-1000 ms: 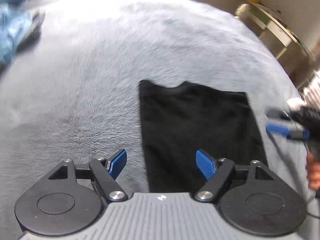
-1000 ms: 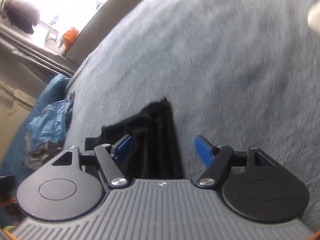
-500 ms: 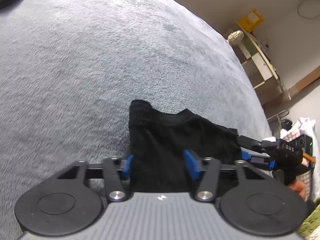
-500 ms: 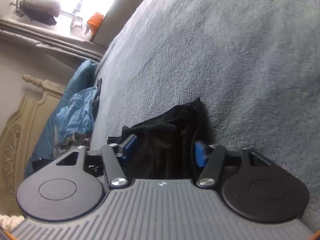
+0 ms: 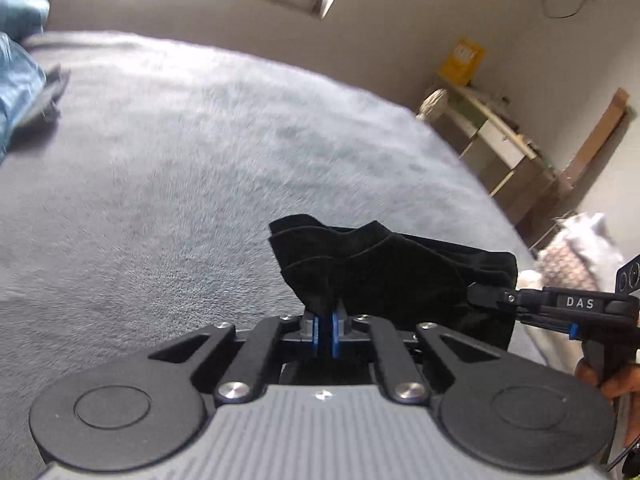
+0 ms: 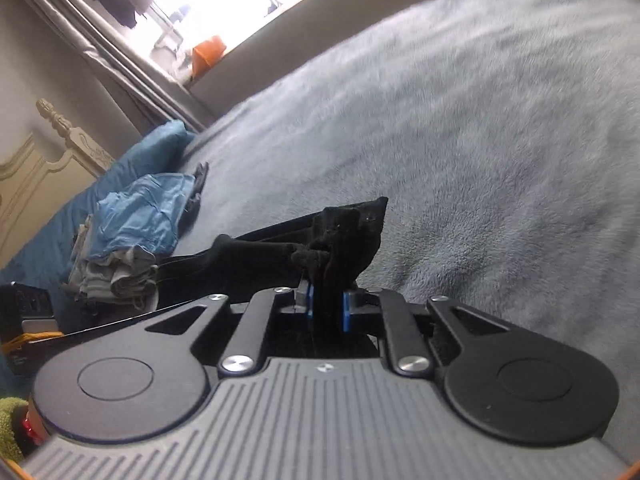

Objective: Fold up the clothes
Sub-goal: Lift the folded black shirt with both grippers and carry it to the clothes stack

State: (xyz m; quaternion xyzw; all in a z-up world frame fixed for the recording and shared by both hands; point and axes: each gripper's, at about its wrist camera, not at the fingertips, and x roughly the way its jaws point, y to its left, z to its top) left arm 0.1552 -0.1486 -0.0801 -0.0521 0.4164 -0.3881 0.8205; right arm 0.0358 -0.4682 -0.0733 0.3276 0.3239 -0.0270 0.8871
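A folded black garment [image 5: 400, 272] is held up off the grey fleece bed cover [image 5: 180, 160]. My left gripper [image 5: 325, 334] is shut on its near left corner. My right gripper [image 6: 327, 312] is shut on the other near corner of the black garment [image 6: 348, 232], bunching the cloth between the blue pads. In the left wrist view the right gripper [image 5: 492, 300] shows at the garment's right edge, gripping it. The garment's lower part is hidden behind the gripper bodies.
A pile of folded blue and grey clothes [image 6: 128, 232] lies at the bed's far left, next to a blue pillow [image 6: 160, 140]. A shelf unit [image 5: 500, 144] stands beyond the bed's right edge. A headboard [image 6: 48, 156] is at the left.
Both grippers have closed on the garment's near corners and lifted it off the bed cover; a second ago both were open above the flat garment.
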